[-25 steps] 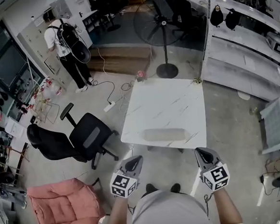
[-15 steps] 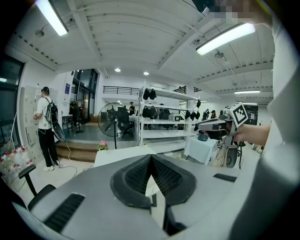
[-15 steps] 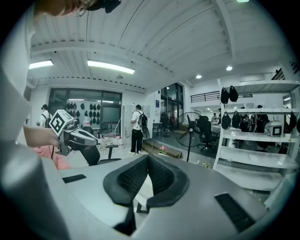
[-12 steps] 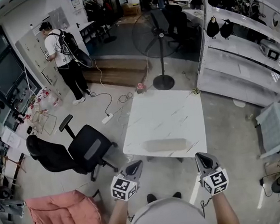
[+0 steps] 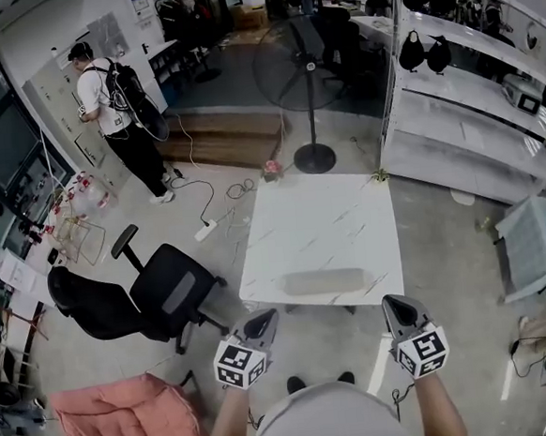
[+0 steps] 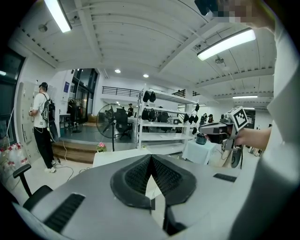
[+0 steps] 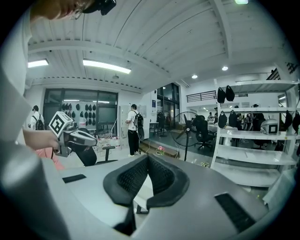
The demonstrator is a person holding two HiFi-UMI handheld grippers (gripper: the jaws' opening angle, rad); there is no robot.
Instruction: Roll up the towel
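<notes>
Towel (image 5: pixel 323 282) lies rolled near table (image 5: pixel 320 220) front edge. We hold left gripper (image 5: pixel 261 322) and right gripper (image 5: pixel 396 307) short of it, jaws together, empty. Chair (image 5: pixel 170 288) stands left of table; fan (image 5: pixel 306 69) beyond.

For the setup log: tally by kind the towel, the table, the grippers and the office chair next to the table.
Towel: 1
Table: 1
Grippers: 2, left gripper and right gripper
Office chair: 1
Total: 5
</notes>
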